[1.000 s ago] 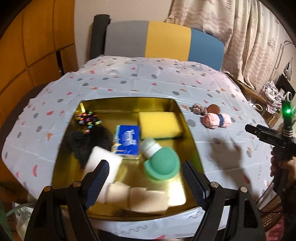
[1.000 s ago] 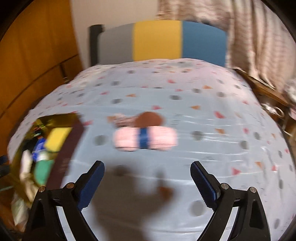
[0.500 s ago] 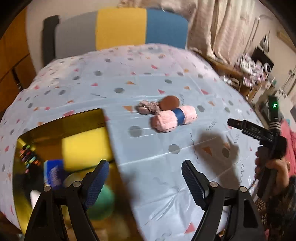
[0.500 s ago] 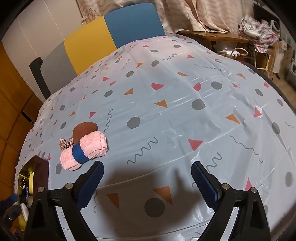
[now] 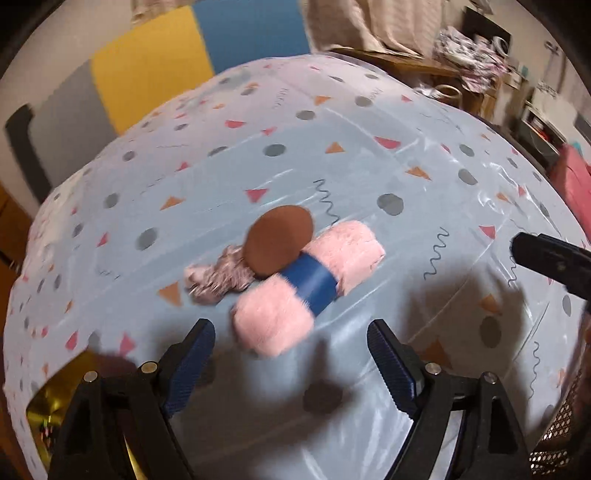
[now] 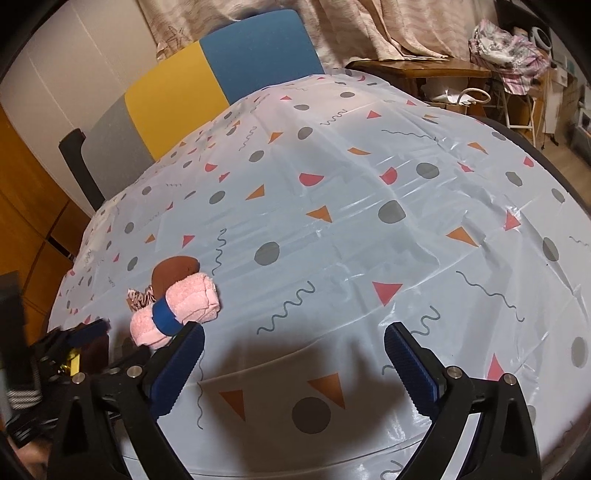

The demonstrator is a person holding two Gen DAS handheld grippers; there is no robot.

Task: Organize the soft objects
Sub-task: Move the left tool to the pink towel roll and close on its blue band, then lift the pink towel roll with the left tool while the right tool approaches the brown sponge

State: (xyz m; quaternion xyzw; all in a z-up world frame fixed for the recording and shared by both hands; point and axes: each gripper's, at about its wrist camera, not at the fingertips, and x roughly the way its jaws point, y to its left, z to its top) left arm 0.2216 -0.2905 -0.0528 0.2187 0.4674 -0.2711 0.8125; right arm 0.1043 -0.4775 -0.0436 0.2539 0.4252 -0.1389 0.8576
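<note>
A table draped in a pale blue plastic tablecloth [image 6: 369, 229], printed with grey dots, pink and orange triangles and dark squiggles, fills most of both views; its glossy surface catches soft glare. Behind its far edge stands a chair [image 6: 207, 85] whose backrest runs in grey, yellow and blue panels with a black frame. A white wall [image 6: 74, 55] rises behind it, with orange-brown wooden cabinet panels [image 6: 26, 206] to the left. Beige patterned curtains [image 6: 369, 26] hang at the back. To the right sits a wooden side table [image 6: 424, 70] with crumpled patterned cloth [image 6: 506, 55] heaped nearby.
</note>
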